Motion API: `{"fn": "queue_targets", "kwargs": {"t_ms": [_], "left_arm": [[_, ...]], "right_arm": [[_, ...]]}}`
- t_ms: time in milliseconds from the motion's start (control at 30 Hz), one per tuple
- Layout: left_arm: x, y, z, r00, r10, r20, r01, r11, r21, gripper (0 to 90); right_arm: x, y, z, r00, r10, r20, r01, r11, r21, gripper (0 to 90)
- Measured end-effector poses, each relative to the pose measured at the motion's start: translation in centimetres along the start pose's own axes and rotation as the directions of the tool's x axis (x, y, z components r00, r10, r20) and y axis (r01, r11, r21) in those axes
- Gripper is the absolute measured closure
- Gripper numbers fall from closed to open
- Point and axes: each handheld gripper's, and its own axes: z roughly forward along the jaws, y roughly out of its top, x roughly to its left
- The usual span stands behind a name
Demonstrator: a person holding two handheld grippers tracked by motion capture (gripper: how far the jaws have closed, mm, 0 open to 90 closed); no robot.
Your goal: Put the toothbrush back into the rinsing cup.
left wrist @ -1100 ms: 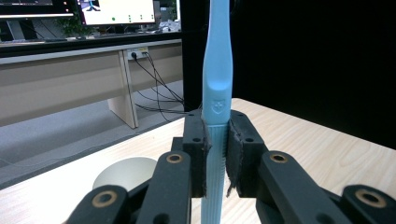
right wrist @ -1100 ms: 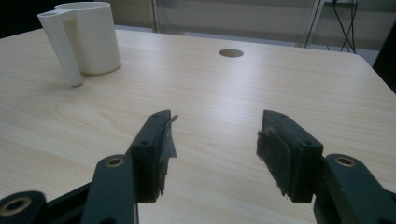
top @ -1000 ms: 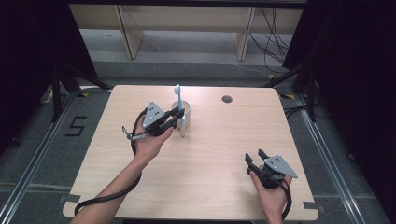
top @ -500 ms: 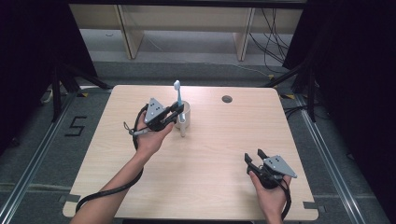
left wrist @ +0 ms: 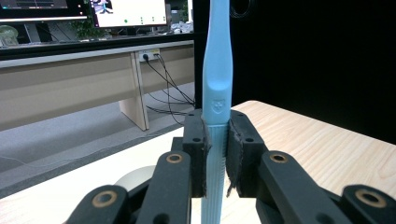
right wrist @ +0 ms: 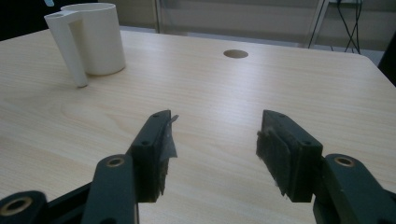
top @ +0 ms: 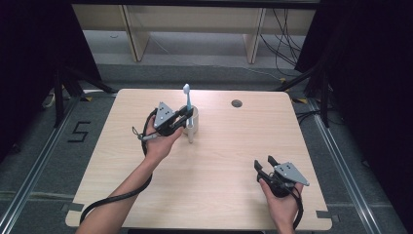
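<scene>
Two grippers are mine: near and right, my right gripper [top: 267, 165] rests on the table [top: 229, 195] with its jaws spread and nothing between them. Farther left, my left gripper [top: 185, 115] pinches the pale blue toothbrush [left wrist: 217, 79] by its ribbed handle, upright over the white cup [right wrist: 91, 39]. It looks light, stiff and slick, so the ribbed part seems the best hold.

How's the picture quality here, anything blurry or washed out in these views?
High view: even light, a pale glare patch on the table behind the cup, black surroundings. Left gripper view: toothbrush handle fairly sharp, its base and the nearest jaw links soft. Right gripper view: nearest jaw links blurred, mug and table hole clear.
</scene>
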Motion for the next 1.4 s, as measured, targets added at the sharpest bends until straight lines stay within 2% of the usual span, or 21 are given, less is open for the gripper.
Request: {"fn": "queue_targets", "kwargs": {"t_ms": [167,233,400,433,833,867,900,1033,1067,1100,1133,1400], "left_arm": [[0.1,-0.2,0.2,1.0000,0.007,-0.004,-0.007,1.0000,0.001,78.5],[0.1,-0.4,0.3,1.0000,0.007,-0.003,-0.007,1.0000,0.001,78.5],[0.2,-0.5,0.4,0.9998,0.015,-0.010,-0.015,0.9999,0.004,78.5],[0.2,-0.5,0.5,0.9998,0.014,-0.011,-0.014,0.9999,0.004,78.5],[-0.2,-1.2,0.9,0.9998,0.014,-0.010,-0.014,0.9997,0.018,78.5],[-0.3,-1.3,0.9,0.9998,0.018,-0.010,-0.018,0.9995,0.025,78.5],[-0.3,-1.4,0.9,0.9998,0.019,-0.011,-0.018,0.9994,0.029,78.5],[-0.3,-1.6,1.0,0.9997,0.020,-0.012,-0.020,0.9992,0.035,78.4],[-0.4,-1.7,1.1,0.9997,0.022,-0.012,-0.022,0.9989,0.040,78.5],[-0.4,-1.8,1.1,0.9997,0.020,-0.014,-0.020,0.9990,0.040,78.4],[-0.3,-1.9,1.2,0.9997,0.019,-0.014,-0.019,0.9989,0.043,78.5],[-0.5,-2.6,1.4,0.9997,0.015,-0.019,-0.014,0.9982,0.058,78.4]], "right_arm": [[0.2,-0.1,0.1,0.9996,0.022,-0.016,-0.022,1.000,0.001,45.1],[0.2,-0.1,0.0,0.9998,0.021,-0.002,-0.021,1.000,0.006,45.1],[0.4,-0.1,0.1,0.9994,0.034,-0.005,-0.034,0.999,0.008,45.1],[0.2,0.0,0.2,1.0000,0.003,-0.005,-0.003,1.000,-0.002,45.1],[0.1,0.0,0.1,0.9999,0.004,-0.010,-0.004,1.000,-0.002,45.0],[0.1,0.0,0.2,0.9999,0.006,-0.010,-0.006,1.000,-0.003,45.0],[0.4,0.0,0.0,0.9989,0.044,-0.013,-0.044,0.999,0.017,45.0],[0.4,0.0,0.0,0.9990,0.042,-0.011,-0.042,0.999,0.016,44.9],[0.1,0.0,0.2,1.0000,-0.001,-0.008,0.001,1.000,-0.006,45.0],[0.1,0.0,0.2,0.9999,-0.008,-0.007,0.008,1.000,-0.009,44.9],[0.2,0.0,0.1,0.9999,0.007,-0.012,-0.007,1.000,0.001,44.9],[0.1,0.0,0.1,0.9999,0.012,-0.002,-0.012,1.000,-0.001,44.8]]}}
